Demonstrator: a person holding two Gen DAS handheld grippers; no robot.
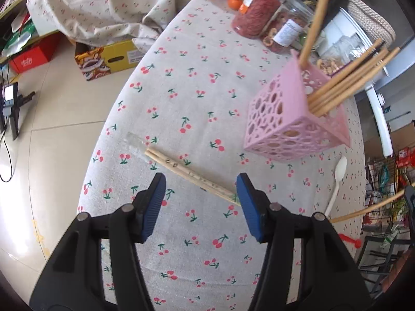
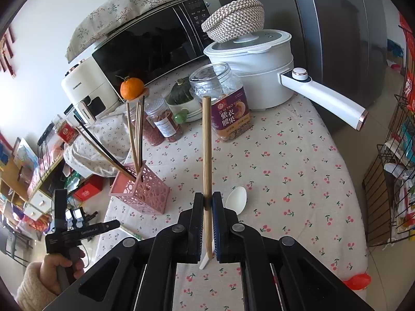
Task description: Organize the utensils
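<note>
Chopsticks are filling the pink holder [image 1: 293, 119]: I am counting several wooden sticks [image 1: 347, 83] already leaning in it, plus at least one dark one, so a good part of the sorting is looking done.

Left gripper [image 1: 201, 202] is pointing steeply down at the cloth, jaws spread, nothing between the pads. A wrapped pair [image 1: 192, 173] is lying flat on the cloth just ahead of the tips, its far end poking out of a clear sleeve, its near end close beside the right-hand pad; I am not seeing contact.

Right gripper [image 2: 207, 202] is pinching one chopstick [image 2: 206, 155], jaws pressed together on it, the stick standing up out of the pads with its thin tip hanging below. It is held well apart from the holder, over the cloth to the holder's right.

Spoon [image 1: 337, 181] is lying loose on the cloth near the holder, not yet stowed.

Left to do, as I am judging it: drop the held stick in the holder, pick up the wrapped pair, then the spoon. I am guessing the task is past the middle.
</note>
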